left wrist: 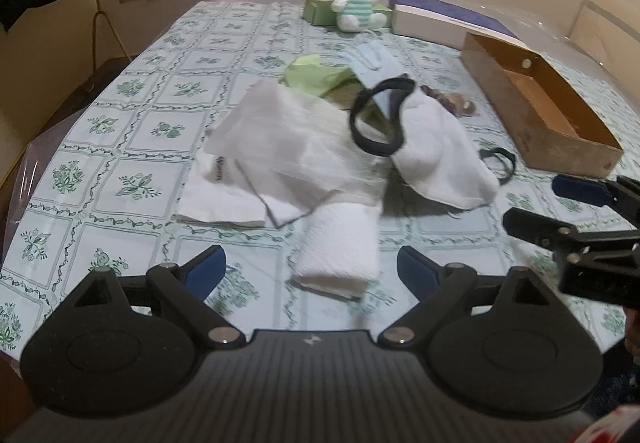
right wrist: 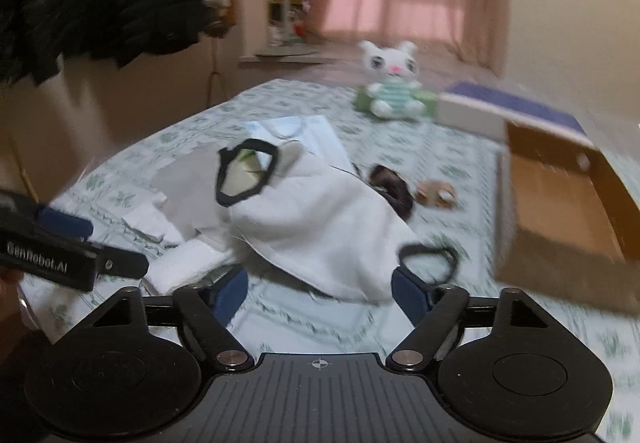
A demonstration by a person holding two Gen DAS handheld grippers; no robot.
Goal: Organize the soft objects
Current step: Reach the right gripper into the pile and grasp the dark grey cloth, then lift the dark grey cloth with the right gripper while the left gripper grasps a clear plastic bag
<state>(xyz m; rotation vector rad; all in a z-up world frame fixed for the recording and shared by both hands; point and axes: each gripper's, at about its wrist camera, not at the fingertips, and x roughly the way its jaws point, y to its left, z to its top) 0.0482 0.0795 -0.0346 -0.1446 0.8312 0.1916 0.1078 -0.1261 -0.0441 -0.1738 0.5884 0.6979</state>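
My right gripper (right wrist: 318,289) stands partly open, its blue pads either side of the near edge of the white cloth bag (right wrist: 316,227) but not visibly pressing it; my left gripper (left wrist: 312,269) is wide and empty over a folded white towel (left wrist: 340,247); the bag lies on the patterned tablecloth (left wrist: 132,147), just beside the cardboard box (right wrist: 560,203); I judge the risks are pinching only one layer, or snagging the black strap (right wrist: 246,173) and dragging the tissue sheets (left wrist: 272,131) along.
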